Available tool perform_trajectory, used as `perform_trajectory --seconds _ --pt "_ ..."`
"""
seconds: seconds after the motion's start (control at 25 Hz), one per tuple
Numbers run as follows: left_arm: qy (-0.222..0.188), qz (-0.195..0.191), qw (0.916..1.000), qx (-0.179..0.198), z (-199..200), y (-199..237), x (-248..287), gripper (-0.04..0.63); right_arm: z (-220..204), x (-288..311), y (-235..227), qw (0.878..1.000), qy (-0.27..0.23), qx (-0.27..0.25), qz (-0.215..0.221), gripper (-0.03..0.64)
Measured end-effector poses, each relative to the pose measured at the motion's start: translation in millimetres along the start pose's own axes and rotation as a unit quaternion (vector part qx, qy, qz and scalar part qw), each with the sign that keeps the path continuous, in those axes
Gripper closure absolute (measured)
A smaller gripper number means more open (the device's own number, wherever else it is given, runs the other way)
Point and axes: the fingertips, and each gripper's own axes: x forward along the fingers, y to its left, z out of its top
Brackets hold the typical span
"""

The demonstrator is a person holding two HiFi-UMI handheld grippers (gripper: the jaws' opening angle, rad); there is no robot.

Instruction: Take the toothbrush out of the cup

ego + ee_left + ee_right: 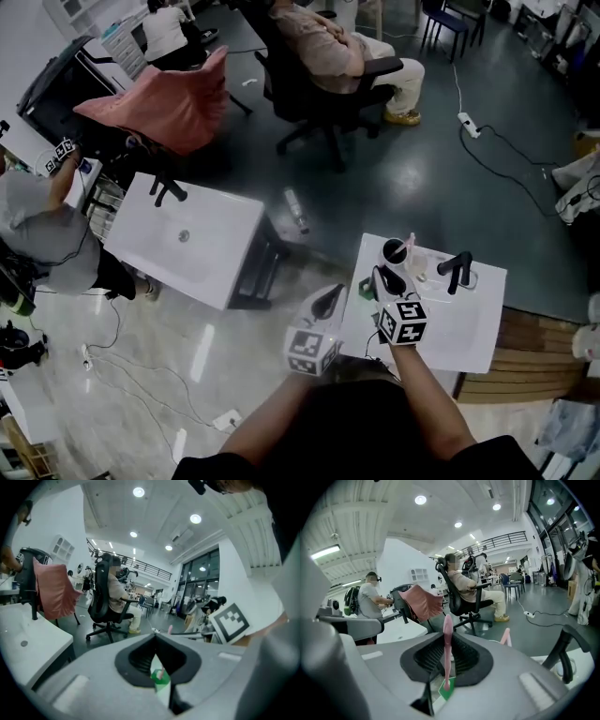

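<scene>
The pink toothbrush (447,660) is clamped upright at mid-handle by the right gripper (447,634), its jaws narrowed onto it, just near of the cup (385,254); light, stiff and slippery handling is expected; the left gripper (156,637) is closed and empty.

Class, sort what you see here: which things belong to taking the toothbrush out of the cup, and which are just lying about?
Part of the job:
pink toothbrush, held in the right gripper
cup on the sink

Just lying about:
black tap
office chair
pink cloth
power strip on the floor
</scene>
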Motion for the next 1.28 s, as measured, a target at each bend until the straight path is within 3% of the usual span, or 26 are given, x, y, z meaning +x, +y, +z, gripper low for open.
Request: perform_trajectory --seconds 0.32,0.6,1.28 --pt "-0.010 -0.041 0.9991 -0.001 6 -8 3 0.594 26 -38 2 0.998 -0.035 0.008 -0.046 0.566" --pt "-0.020 -0.081 0.9964 0.017 19 -44 20 0.594 51 -81 -22 0.995 -0.063 0.015 -0.076 0.568" --pt "-0.007 -0.173 0.9835 0.052 14 -229 112 0.594 70 -236 -184 0.978 -0.129 0.044 -0.160 0.568"
